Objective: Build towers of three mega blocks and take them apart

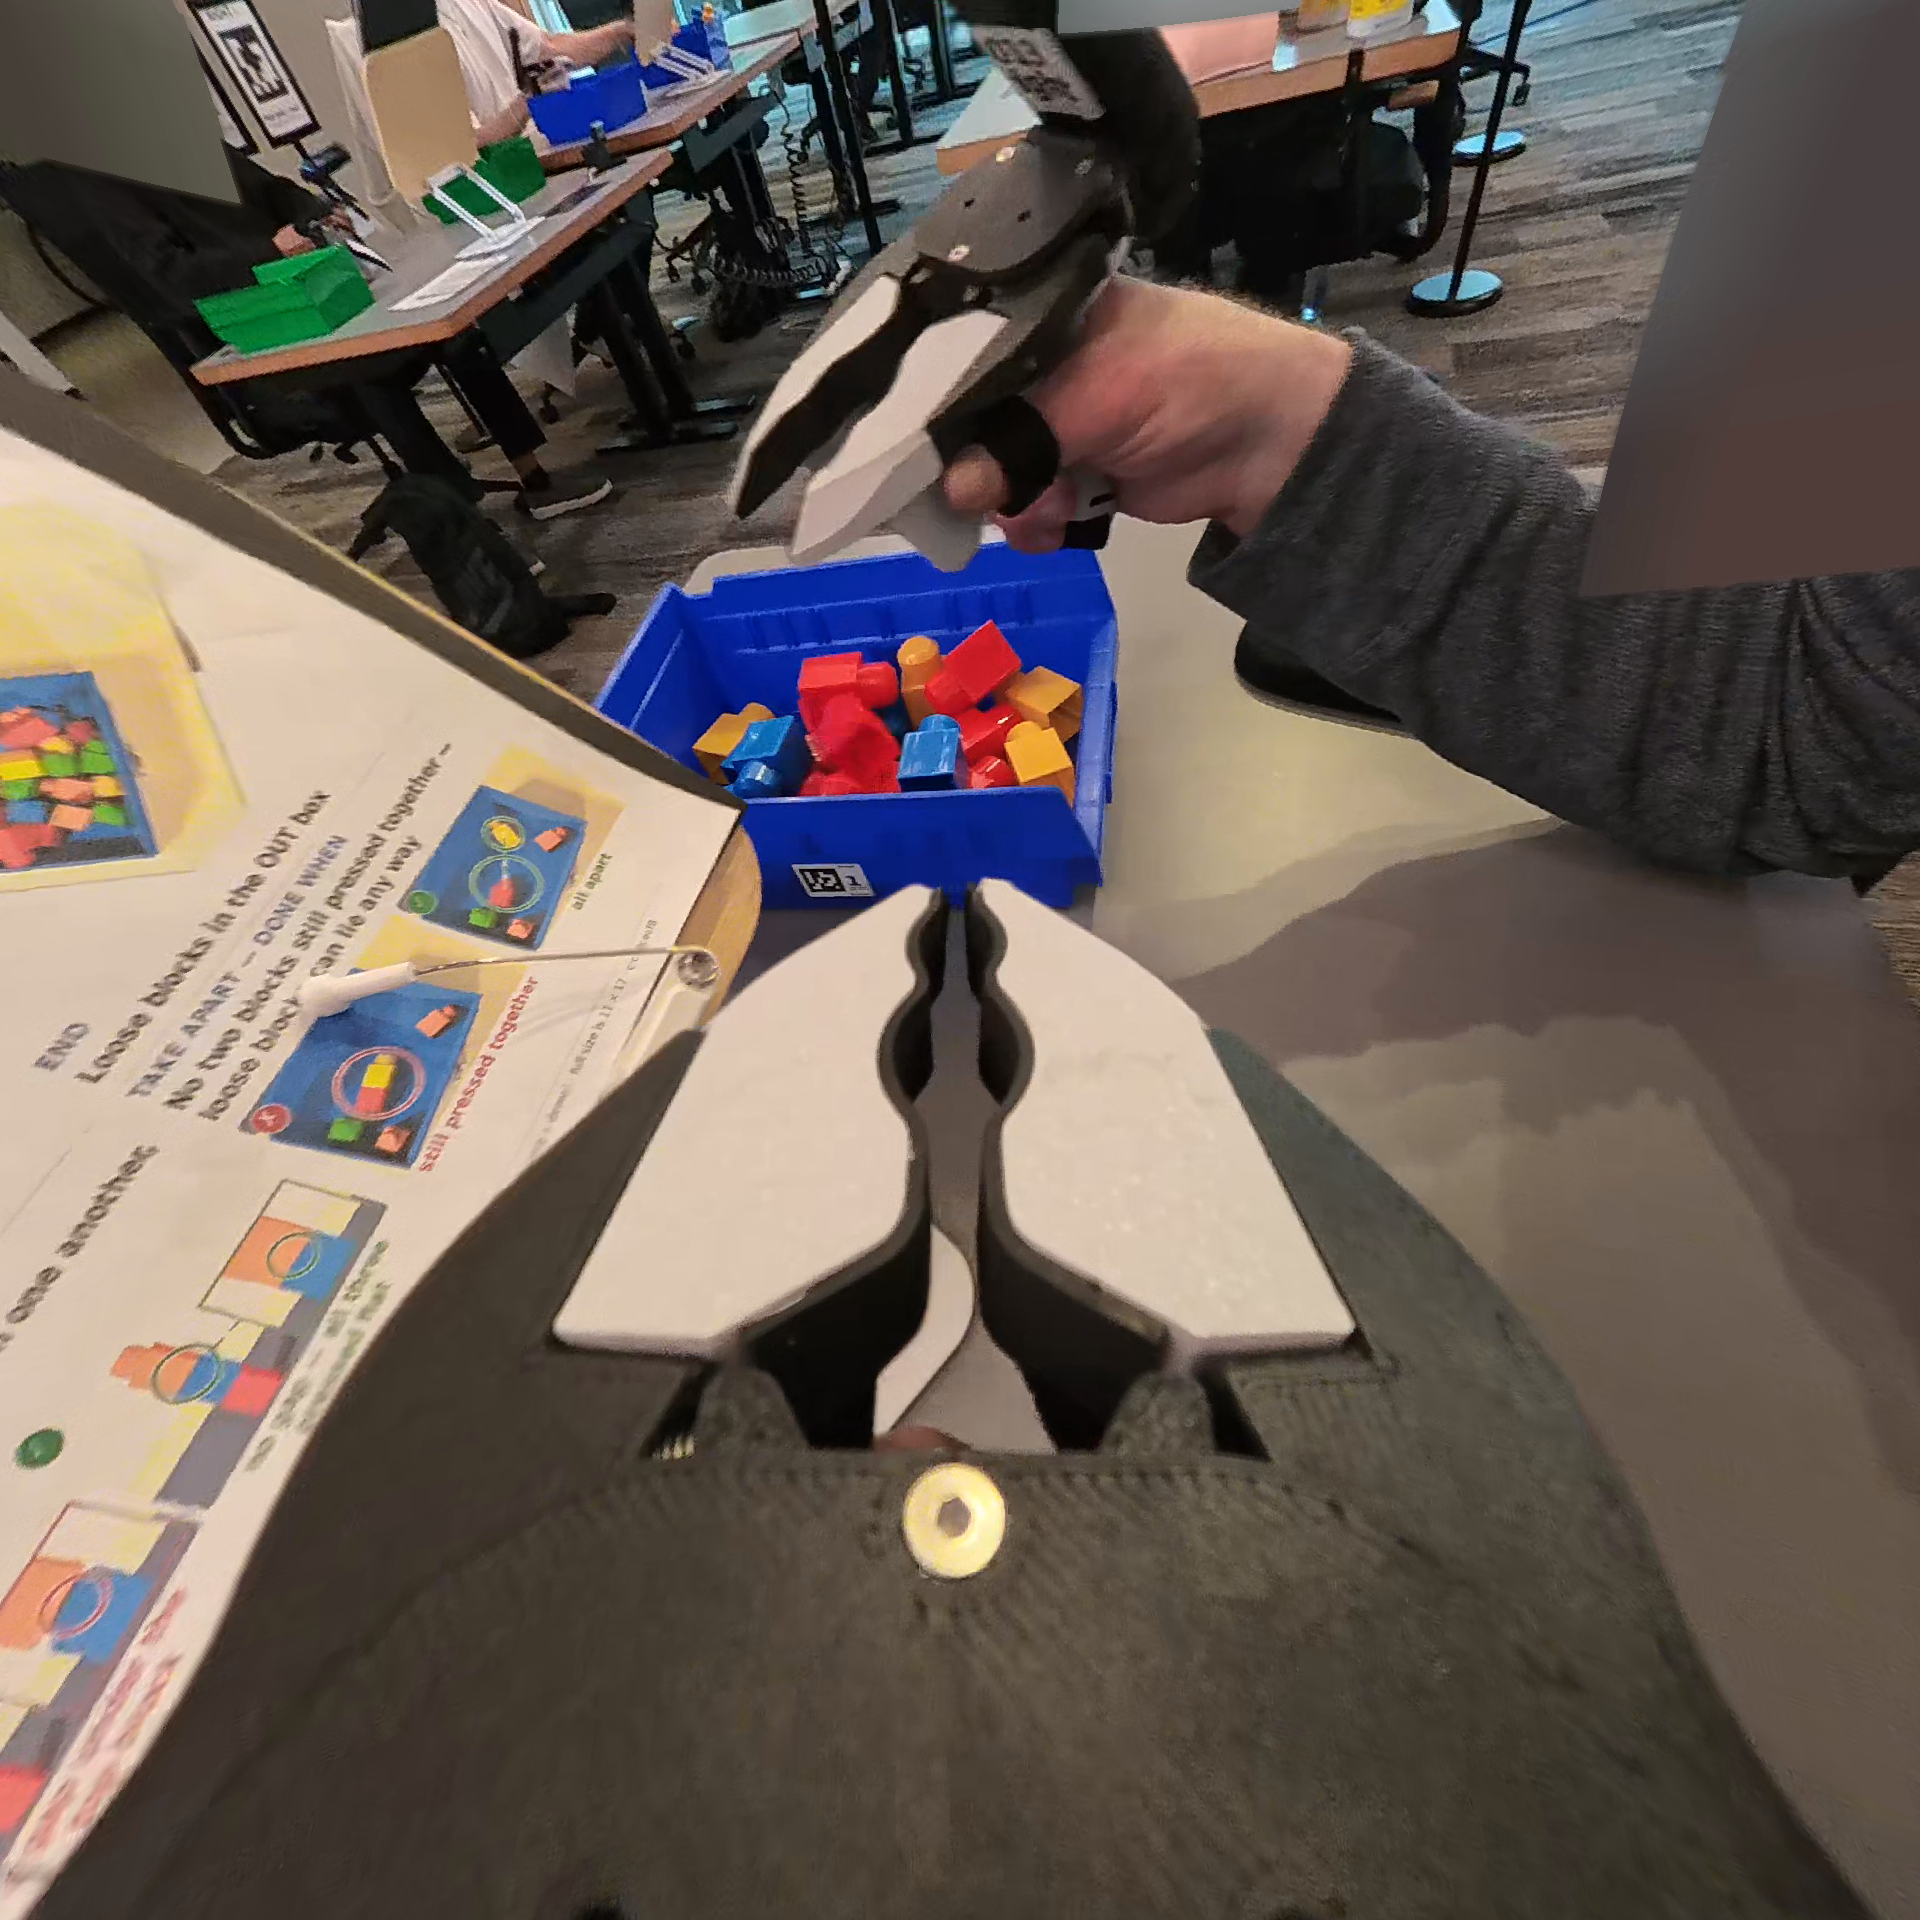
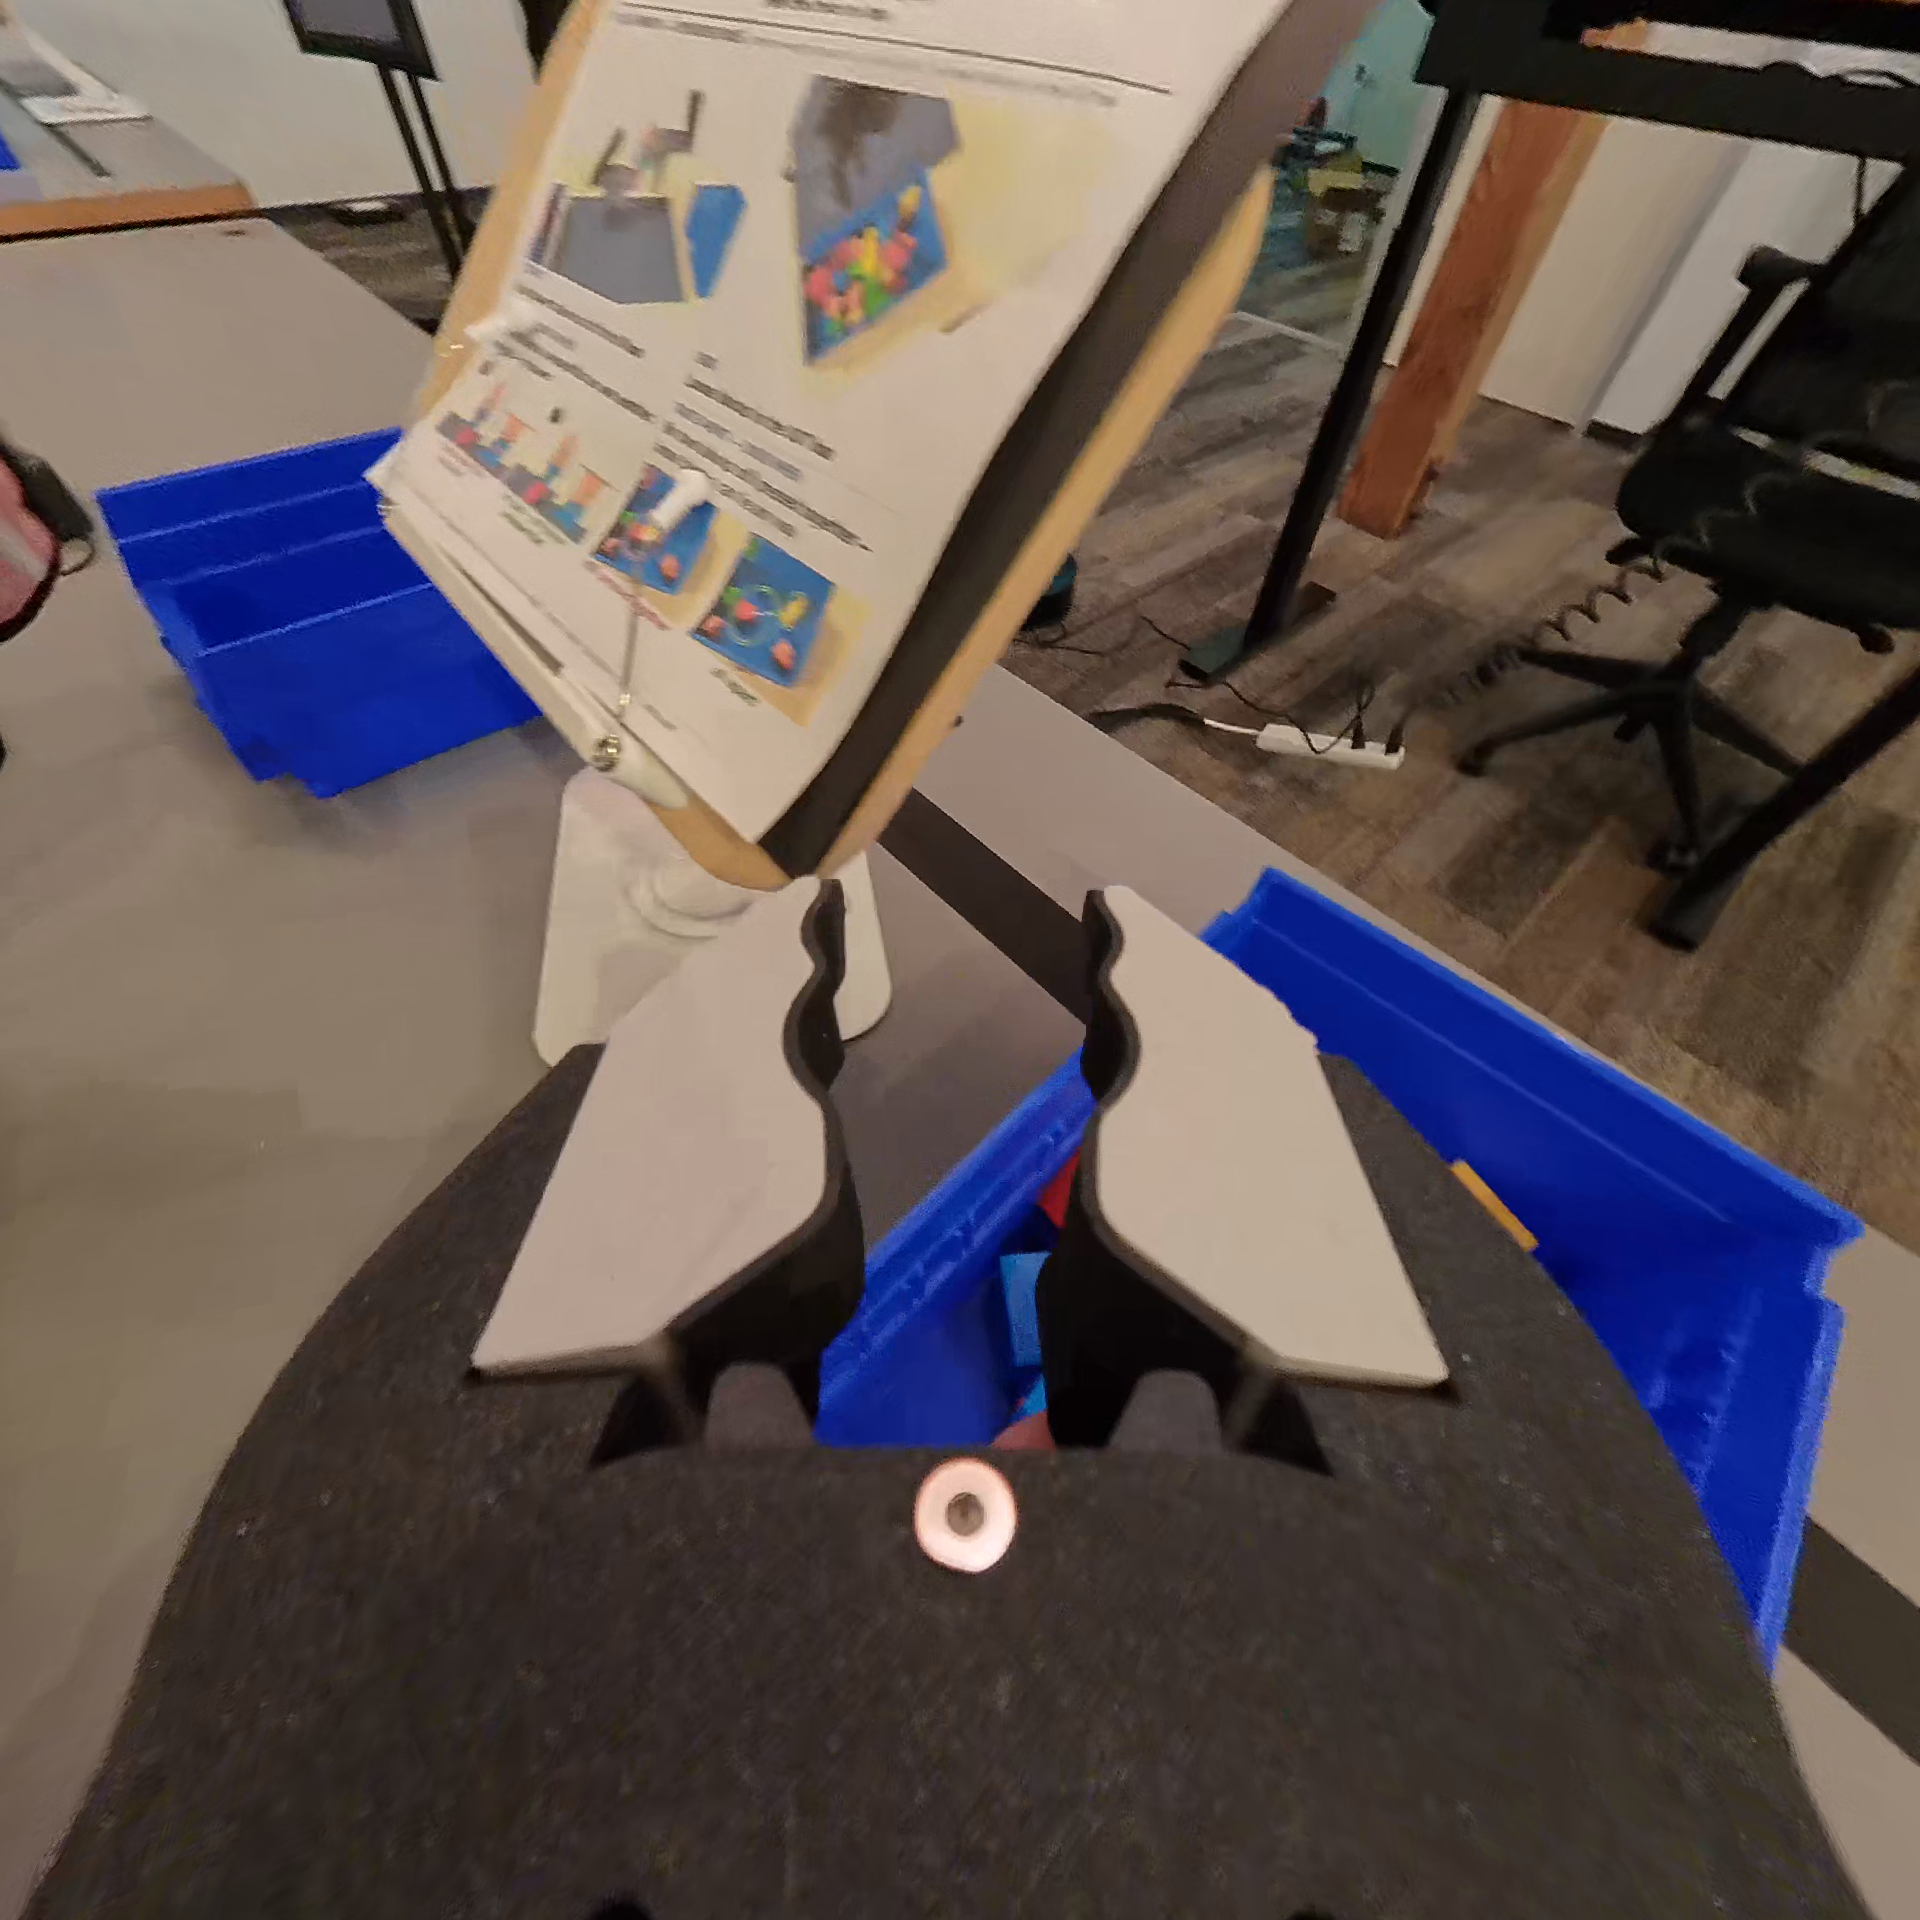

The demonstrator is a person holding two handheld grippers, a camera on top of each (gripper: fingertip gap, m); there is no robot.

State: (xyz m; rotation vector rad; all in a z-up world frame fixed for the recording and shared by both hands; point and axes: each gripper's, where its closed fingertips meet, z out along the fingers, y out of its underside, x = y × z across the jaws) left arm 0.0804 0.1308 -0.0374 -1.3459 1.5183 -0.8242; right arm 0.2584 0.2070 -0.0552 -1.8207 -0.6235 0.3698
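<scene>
We see a grey desk (image 2: pixel 187 987) with a wood-look floor (image 2: pixel 1558 727) past its edge. A black office chair (image 2: pixel 1766 499) stands near a wooden post (image 2: pixel 1455 312) and a white wall (image 2: pixel 208 94). A white power strip (image 2: pixel 1330 743) lies on the floor. Other desks (image 1: pixel 436 312) carry green bins (image 1: pixel 281 301).

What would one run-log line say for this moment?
left gripper: shut, empty | right gripper: open, above blue bin | blocks: loose in bin
</scene>
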